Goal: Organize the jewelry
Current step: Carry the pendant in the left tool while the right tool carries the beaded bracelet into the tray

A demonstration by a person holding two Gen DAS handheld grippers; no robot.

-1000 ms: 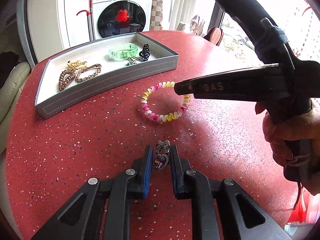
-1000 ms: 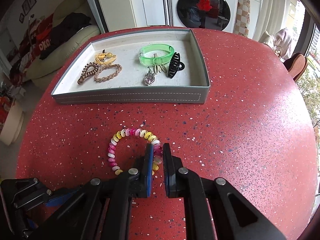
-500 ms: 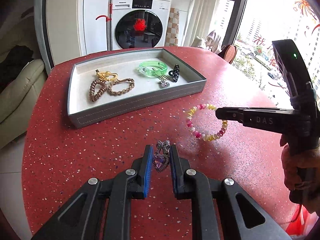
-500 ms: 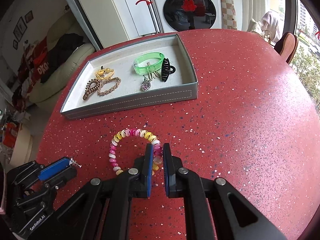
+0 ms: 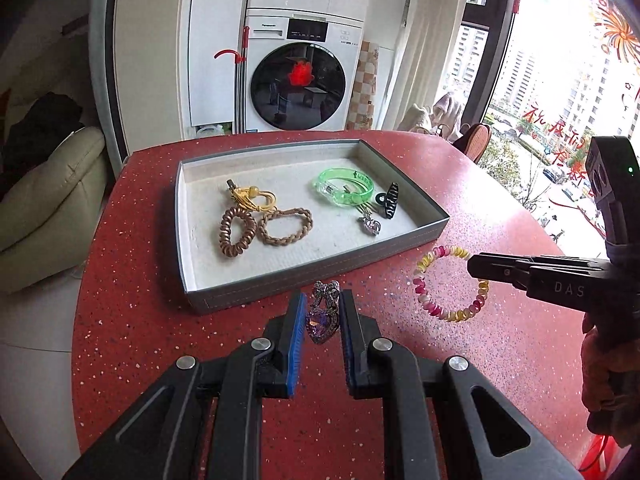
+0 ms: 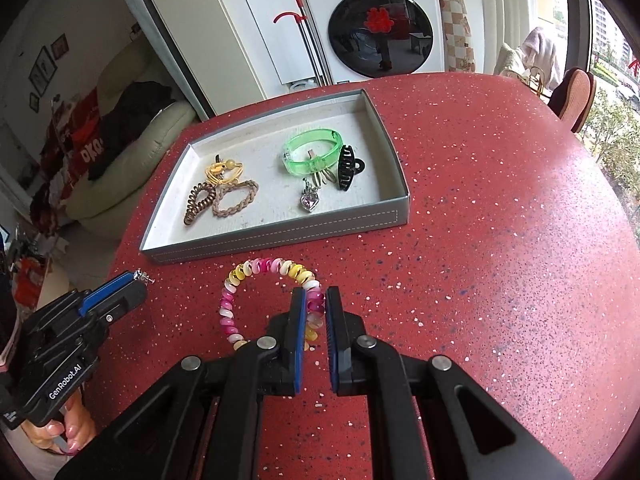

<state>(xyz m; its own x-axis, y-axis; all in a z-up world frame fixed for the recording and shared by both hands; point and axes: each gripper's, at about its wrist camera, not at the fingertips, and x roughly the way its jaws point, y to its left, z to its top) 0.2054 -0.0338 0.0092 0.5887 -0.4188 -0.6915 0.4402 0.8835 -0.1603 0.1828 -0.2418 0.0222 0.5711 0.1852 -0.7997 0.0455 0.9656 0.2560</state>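
Note:
My left gripper (image 5: 322, 305) is shut on a purple heart pendant (image 5: 321, 320) with a silver bow on top, held just before the front wall of the grey tray (image 5: 320, 276). My right gripper (image 6: 316, 300) is shut on one side of a pink and yellow spiral hair tie (image 6: 256, 270), whose loop hangs out toward the tray (image 6: 280, 236). From the left wrist view the right gripper (image 5: 475, 268) comes in from the right with the hair tie (image 5: 424, 292). The left gripper (image 6: 134, 280) shows at the lower left of the right wrist view.
The tray holds a green bangle (image 5: 345, 192), a black claw clip (image 5: 390, 200), a second heart pendant (image 5: 370, 225), a brown spiral tie (image 5: 237, 232), a braided tie (image 5: 285, 226) and a yellow tie (image 5: 252, 197). It stands on a round red speckled table (image 6: 500, 220). A washing machine and sofa lie beyond.
My left gripper has carried the pendant up and closer to the tray's front wall. The right gripper has rolled a little while keeping its hold on the hair tie.

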